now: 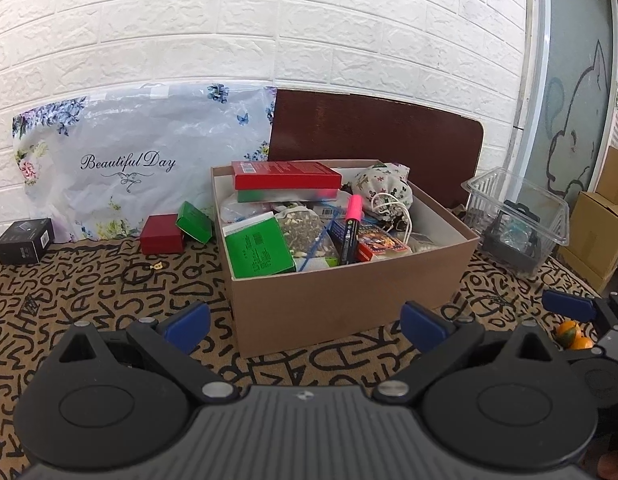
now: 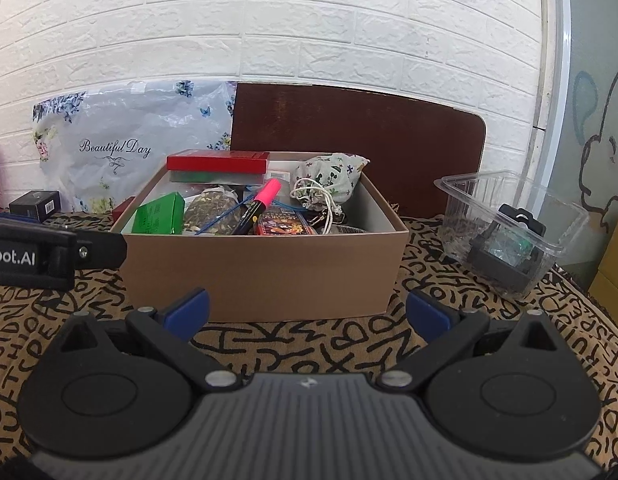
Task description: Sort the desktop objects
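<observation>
A brown cardboard box (image 1: 341, 300) (image 2: 261, 272) stands mid-table, full of items: a red box (image 1: 285, 174) (image 2: 217, 161), a green box (image 1: 257, 248) (image 2: 159, 214), a pink-capped marker (image 1: 351, 228) (image 2: 259, 204), a tea bag (image 1: 305, 236), a patterned cloth pouch (image 1: 383, 190) (image 2: 329, 178). My left gripper (image 1: 305, 326) is open and empty in front of the box. My right gripper (image 2: 307, 312) is open and empty, also in front of it. The right gripper's blue pad (image 1: 569, 304) shows at the left view's right edge.
Left of the box lie a small red box (image 1: 161, 234), a small green box (image 1: 193, 222), a black box (image 1: 25, 240) (image 2: 35, 204) and a black hair tie (image 1: 137, 274). A clear plastic tub (image 1: 517, 220) (image 2: 509, 224) stands right. Oranges (image 1: 573, 334) lie near the right gripper.
</observation>
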The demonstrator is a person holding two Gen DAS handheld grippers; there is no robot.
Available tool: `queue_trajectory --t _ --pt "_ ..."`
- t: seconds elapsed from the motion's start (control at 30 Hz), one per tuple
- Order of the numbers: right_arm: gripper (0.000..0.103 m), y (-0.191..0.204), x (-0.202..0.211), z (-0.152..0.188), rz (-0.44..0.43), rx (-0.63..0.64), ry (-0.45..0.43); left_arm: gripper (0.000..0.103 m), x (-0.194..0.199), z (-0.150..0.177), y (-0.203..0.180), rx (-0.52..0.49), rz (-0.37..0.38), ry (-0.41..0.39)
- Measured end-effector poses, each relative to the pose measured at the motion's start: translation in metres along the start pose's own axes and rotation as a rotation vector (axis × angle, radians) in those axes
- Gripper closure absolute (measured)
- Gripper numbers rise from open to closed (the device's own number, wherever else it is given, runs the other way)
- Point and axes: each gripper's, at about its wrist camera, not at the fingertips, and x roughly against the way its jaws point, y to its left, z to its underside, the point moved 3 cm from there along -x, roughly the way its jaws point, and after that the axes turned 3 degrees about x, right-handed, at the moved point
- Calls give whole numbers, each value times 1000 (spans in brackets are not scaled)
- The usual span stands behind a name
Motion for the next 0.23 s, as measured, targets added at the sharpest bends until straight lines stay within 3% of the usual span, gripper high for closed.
queue_trajectory --t 0.23 --pt "2 1 1 2 4 -5 12 0 0 5 0 19 35 18"
